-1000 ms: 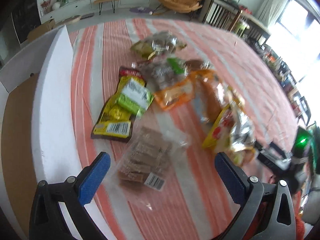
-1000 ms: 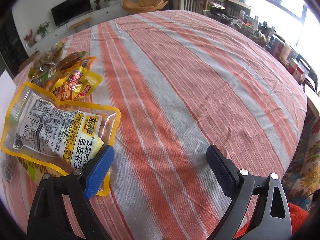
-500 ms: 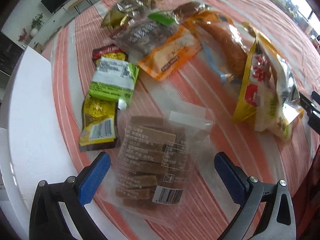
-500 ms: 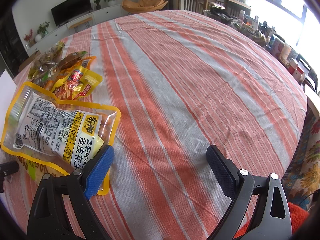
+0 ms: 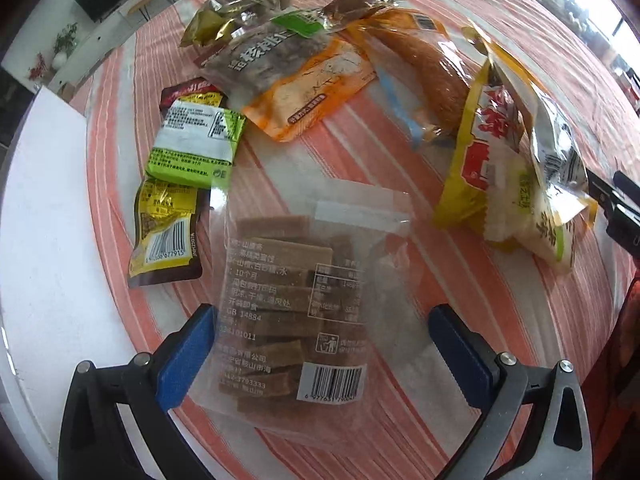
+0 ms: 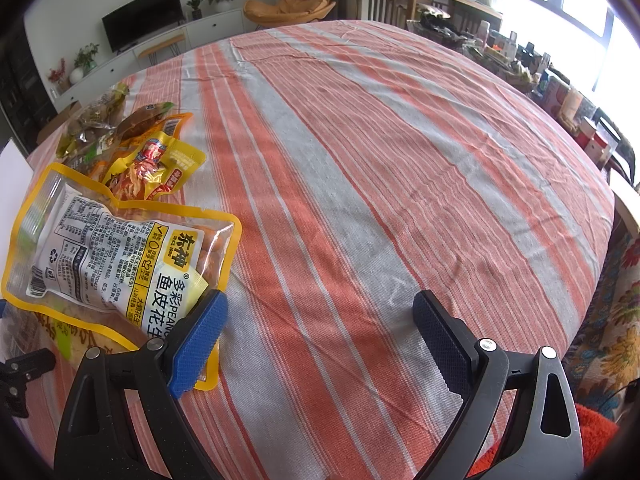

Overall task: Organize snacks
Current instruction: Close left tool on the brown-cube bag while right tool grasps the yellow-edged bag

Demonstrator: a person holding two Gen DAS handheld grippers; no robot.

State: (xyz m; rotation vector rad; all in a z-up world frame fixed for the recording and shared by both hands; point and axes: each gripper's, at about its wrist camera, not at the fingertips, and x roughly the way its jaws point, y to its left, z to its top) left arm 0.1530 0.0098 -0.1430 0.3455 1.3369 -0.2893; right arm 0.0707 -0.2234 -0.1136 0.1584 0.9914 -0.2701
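Clear bag of brown bars [image 5: 296, 300], lower centre of the left wrist view, flat on the striped tablecloth [image 5: 400, 128], barcode end nearest the camera. Framed by the left gripper [image 5: 320, 344], claw wide apart, blue pads either side of the bag's lower half; contact cannot be told. Just left of the bag, a dark sachet with yellow label [image 5: 166, 232], overlapped at its top by a green-and-white packet [image 5: 194, 140]. Above, toward upper centre, an orange-cornered nut bag [image 5: 296, 80] and an olive foil bag [image 5: 244, 8]; right of those a clear pack holding something golden-brown [image 5: 428, 68]; at far right a yellow-and-red crinkled bag [image 5: 512, 168]. White surface [image 5: 44, 240] along the left edge, what it is unclear.

In the right wrist view, right gripper [image 6: 318, 340] low in frame, claw likewise spread and holding nothing, left pad over the corner of a yellow-edged peanut pouch [image 6: 112, 256] at lower left. Most of the cloth bare to the right.

Step in hand, by the look of it: lining up on the bar bag for a first pick. Next move calls for lowering to the cloth, closing on the bag's flat body and pinching slack film without snagging the sachet beside it.
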